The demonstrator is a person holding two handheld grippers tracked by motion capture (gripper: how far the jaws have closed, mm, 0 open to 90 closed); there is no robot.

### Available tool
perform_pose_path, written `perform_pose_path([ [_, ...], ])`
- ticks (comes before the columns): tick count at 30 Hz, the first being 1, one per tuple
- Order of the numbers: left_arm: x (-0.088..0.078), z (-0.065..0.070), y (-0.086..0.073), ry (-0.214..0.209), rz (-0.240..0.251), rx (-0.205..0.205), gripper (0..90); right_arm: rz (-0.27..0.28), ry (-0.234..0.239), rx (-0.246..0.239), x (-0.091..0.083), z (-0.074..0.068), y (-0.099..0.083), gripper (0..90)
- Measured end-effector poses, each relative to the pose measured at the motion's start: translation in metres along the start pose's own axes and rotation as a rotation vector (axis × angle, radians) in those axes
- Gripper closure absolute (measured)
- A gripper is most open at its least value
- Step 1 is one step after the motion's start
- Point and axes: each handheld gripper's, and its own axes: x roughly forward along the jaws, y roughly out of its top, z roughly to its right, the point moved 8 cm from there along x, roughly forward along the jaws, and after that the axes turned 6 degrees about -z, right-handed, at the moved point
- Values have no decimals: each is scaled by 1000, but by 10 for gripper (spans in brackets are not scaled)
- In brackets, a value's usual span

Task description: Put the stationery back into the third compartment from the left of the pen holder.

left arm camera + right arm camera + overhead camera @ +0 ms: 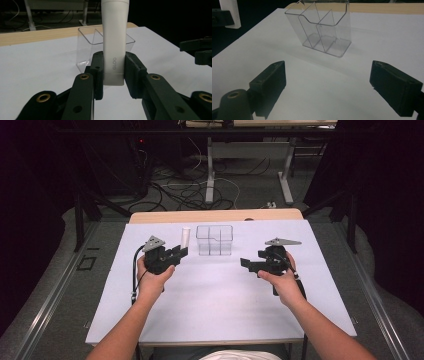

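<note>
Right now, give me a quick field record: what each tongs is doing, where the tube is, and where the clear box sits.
left tongs: shut on the white tube, gripping it near its lower end
white tube: upright, lifted, just in front of the clear box
right tongs: open, nothing between the jaws, pointed at the clear box
clear box: divided into compartments, empty, standing toward the far side of the white table sheet
tube in box: not yet
</note>
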Motion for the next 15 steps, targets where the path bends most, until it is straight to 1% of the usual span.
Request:
perform_pose_path([
  [3, 5, 6, 1, -9, 1, -2, 714, 15, 3, -5, 2, -3, 8, 144],
  [4, 7, 8, 1, -10, 4, -2, 713, 11, 5, 3, 3, -5, 10, 144],
  [5, 9, 11, 2, -17, 11, -14, 713, 16, 5, 6, 4, -6, 12, 144],
  [7, 12, 14, 2, -21, 18, -15, 714, 4, 13, 16, 5, -8, 15, 145],
  [8, 13, 15, 1, -22, 13, -17, 714, 7, 15, 19, 6, -10, 17, 145],
  [10, 16, 18, 1, -26, 27, -18, 714, 5, 22, 22, 9, -11, 20, 146],
  [11, 17, 19, 0, -26, 22, -19, 714, 0, 25, 24, 10, -13, 21, 147],
  [12, 18, 20, -1, -24, 25, -8, 714, 2, 24, 23, 12, -14, 22, 148],
  [13, 19, 21, -2, -28, 22, -15, 714, -6, 28, 19, 13, -15, 23, 149],
  [14, 19, 21, -3, -25, 23, -8, 714, -8, 28, 15, 14, -17, 24, 152],
  [15, 19, 22, -4, -31, 28, -24, 714, -7, 30, 14, 14, -18, 25, 154],
])
